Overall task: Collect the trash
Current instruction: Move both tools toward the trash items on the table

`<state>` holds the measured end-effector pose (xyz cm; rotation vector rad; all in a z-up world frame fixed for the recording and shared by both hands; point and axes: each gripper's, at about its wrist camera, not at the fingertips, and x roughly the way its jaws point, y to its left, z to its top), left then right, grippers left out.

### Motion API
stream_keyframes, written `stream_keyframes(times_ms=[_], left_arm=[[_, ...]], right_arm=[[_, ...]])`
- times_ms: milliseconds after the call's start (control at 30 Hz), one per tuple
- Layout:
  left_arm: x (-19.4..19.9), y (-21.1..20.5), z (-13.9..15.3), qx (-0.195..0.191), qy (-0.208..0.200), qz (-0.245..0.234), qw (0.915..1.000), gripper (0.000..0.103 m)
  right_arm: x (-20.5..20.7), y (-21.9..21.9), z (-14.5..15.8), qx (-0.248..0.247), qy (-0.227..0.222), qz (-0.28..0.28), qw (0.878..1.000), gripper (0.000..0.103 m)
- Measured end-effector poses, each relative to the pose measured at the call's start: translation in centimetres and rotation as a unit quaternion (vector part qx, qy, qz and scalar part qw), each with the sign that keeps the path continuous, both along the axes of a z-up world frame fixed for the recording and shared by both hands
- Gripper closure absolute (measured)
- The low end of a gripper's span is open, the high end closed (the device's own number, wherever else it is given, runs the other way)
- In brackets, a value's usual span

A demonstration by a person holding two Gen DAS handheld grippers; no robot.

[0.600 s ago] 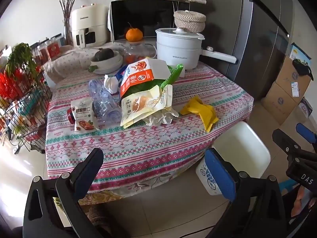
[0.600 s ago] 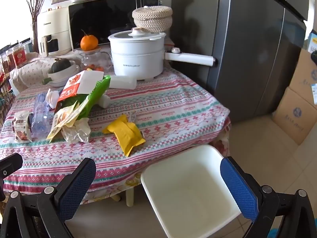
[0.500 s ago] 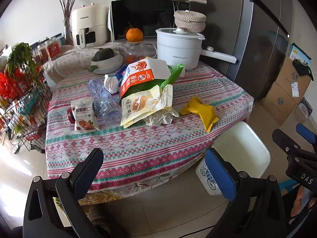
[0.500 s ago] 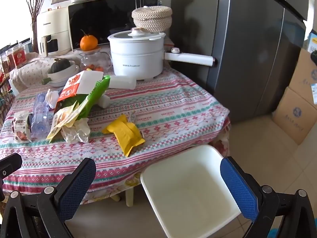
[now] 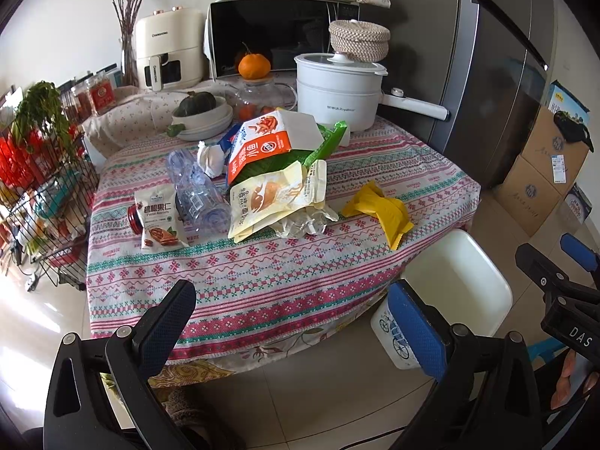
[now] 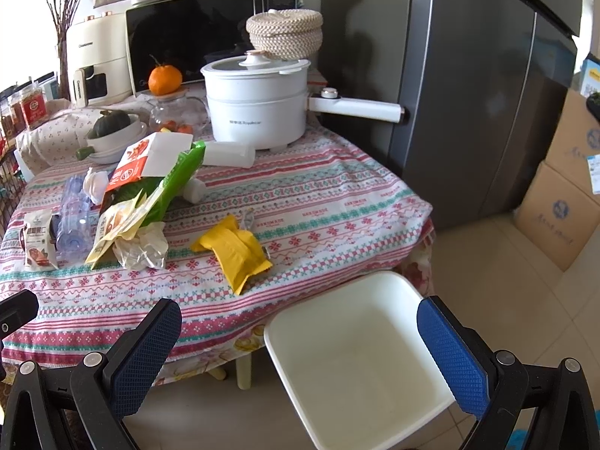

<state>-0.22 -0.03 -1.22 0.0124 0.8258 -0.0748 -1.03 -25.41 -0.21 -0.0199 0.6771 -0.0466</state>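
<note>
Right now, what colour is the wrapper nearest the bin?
Yellow wrapper; clearest in the right wrist view.

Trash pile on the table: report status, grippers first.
Left gripper open, empty. Right gripper open, empty, above the white bin. Wrappers, crushed bottle, yellow packet untouched on the tablecloth. Path clear.

Yellow wrapper [image 6: 236, 249] crumpled near table edge; snack bags [image 5: 275, 197], crushed bottle [image 5: 197, 193] heaped further left; white bin [image 6: 360, 360] below.

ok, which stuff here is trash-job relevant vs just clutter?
Job:
yellow crumpled wrapper
orange-and-white carton
crushed clear plastic bottle
pale yellow snack bag
white square bin

Lying about:
white electric pot
orange tangerine
green squash
</note>
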Motion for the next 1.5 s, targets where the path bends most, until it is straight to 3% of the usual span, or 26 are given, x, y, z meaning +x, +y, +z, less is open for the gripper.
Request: stream_keyframes(times_ms=[900, 1033, 1267, 1400, 1500], left_arm=[[-0.4, 0.8, 0.0, -0.003, -0.002, 0.004, 1.0, 0.0], [-0.2, 1.1, -0.1, -0.004, 0.001, 0.007, 1.0, 0.0], [2.4, 3.5, -0.7, 0.012, 0.044, 0.002, 0.999, 0.0], [5.7, 7.0, -1.1, -0.019, 0.097, 0.005, 0.9951, 0.0], [8.7, 10.0, -1.7, -0.045, 0.149, 0.005, 0.9879, 0.001]], right_arm=[[0.0, -0.2, 0.3, 0.01, -0.015, -0.005, 1.0, 0.0], [0.2, 0.3, 0.2, -0.001, 0.002, 0.0, 1.0, 0.0], [1.8, 0.7, 1.2, 0.022, 0.025, 0.029, 0.999, 0.0], [3.9, 1.3, 2.2, 0.041, 0.031, 0.067, 0.996, 0.0], [7.1, 1.2, 2.2, 0.087, 0.083, 0.098, 0.988, 0.0]])
